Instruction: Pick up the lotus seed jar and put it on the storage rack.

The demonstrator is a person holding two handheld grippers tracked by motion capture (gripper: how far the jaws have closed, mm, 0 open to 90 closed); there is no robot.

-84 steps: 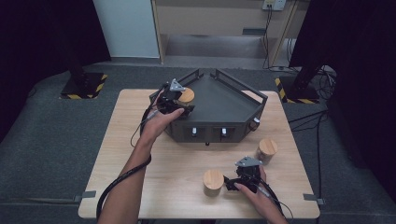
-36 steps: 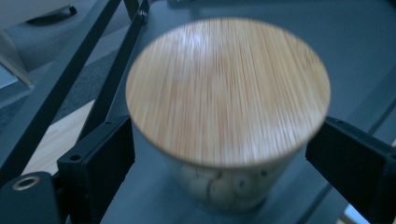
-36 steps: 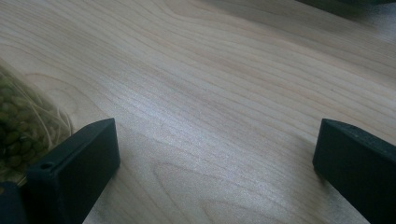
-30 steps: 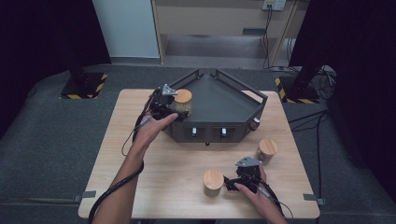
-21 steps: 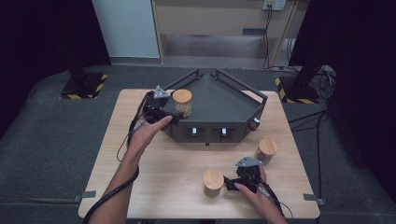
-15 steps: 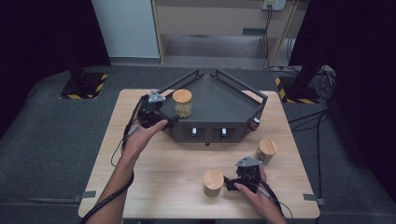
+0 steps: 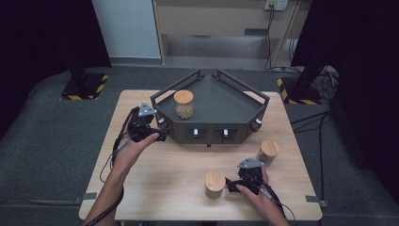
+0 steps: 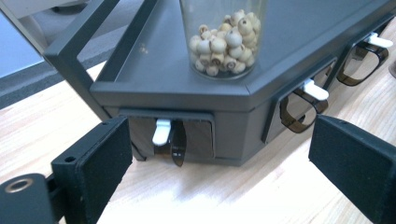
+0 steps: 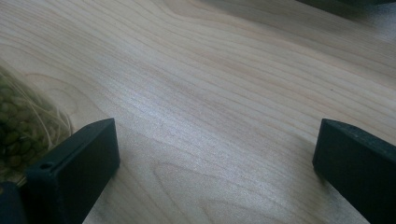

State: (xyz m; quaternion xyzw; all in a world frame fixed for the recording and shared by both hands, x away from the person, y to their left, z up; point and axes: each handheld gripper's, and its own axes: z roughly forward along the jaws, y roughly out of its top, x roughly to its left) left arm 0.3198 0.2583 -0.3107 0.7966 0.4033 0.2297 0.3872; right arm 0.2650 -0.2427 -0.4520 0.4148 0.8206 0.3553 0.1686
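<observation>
A glass jar with a wooden lid and pale round seeds stands on the left part of the dark grey stand. My left gripper hovers open just off the stand's left front corner, apart from the jar. In the left gripper view, its jaws frame a drawer with a white latch, and the jar stands above them. My right gripper rests open on the table beside a second lidded jar. That jar's green contents touch the left edge of the right gripper view.
A third lidded jar stands on the table right of the stand. The stand's front has more drawers with white latches. The wooden table ends close to both forearms at the near edge.
My left gripper has drawn back from the jar on the stand, moving left and toward the person. The jar stays where it was set. The right gripper has not moved.
</observation>
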